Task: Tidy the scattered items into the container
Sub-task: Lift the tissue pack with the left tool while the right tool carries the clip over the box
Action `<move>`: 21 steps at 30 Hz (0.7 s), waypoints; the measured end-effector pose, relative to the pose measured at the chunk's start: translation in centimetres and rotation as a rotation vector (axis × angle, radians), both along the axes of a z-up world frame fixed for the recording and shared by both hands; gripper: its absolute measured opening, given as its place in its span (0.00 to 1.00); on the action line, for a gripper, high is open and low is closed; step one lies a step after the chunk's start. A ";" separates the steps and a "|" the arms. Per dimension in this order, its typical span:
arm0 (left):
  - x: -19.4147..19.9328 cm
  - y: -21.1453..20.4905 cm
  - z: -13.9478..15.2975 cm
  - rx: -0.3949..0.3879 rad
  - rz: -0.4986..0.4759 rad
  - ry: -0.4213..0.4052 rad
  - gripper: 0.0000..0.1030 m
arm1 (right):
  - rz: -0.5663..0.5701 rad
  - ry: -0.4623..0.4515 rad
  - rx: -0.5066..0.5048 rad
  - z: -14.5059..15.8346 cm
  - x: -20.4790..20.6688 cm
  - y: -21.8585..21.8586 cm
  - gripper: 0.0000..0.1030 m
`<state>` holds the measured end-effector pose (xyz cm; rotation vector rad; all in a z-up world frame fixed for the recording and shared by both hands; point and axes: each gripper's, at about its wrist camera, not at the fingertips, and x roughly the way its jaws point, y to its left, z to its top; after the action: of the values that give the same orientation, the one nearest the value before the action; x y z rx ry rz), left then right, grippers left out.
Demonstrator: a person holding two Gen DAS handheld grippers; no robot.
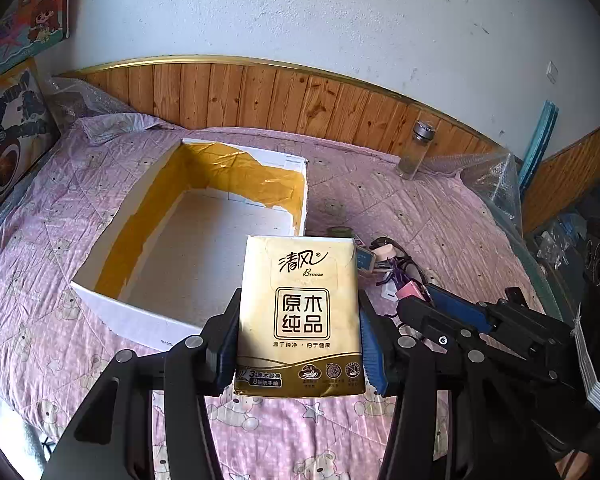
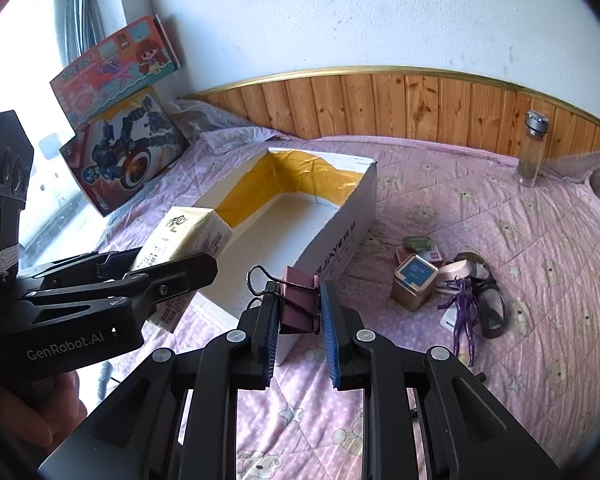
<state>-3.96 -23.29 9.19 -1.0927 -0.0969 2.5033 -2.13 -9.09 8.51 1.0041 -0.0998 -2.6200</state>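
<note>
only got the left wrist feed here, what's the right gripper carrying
Observer: The right gripper is shut on a pink binder clip, wire handles pointing up.
Operator: is it near the box yet
Observer: It sits at the near corner of the white box, whose floor looks bare.
Operator: my tissue pack blocks the pile, what's left there
Observer: A gold tin with a blue label, glasses and a purple figure lie on the pink quilt, right of the box.
</note>
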 end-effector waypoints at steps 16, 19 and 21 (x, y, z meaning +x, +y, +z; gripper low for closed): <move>-4.7 -2.1 0.0 0.020 0.036 -0.038 0.51 | 0.063 -0.025 -0.006 1.4 -5.3 -2.3 0.21; -5.7 -2.3 0.0 0.022 0.041 -0.045 0.51 | 0.069 -0.032 -0.006 1.4 -6.4 -2.6 0.21; -6.4 -2.5 -0.1 0.024 0.044 -0.049 0.51 | 0.074 -0.035 -0.001 1.5 -7.1 -2.8 0.21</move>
<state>-10.33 -25.79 9.13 -1.1547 -0.1670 2.5080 -9.23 -11.89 9.99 1.0329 -0.0711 -2.5365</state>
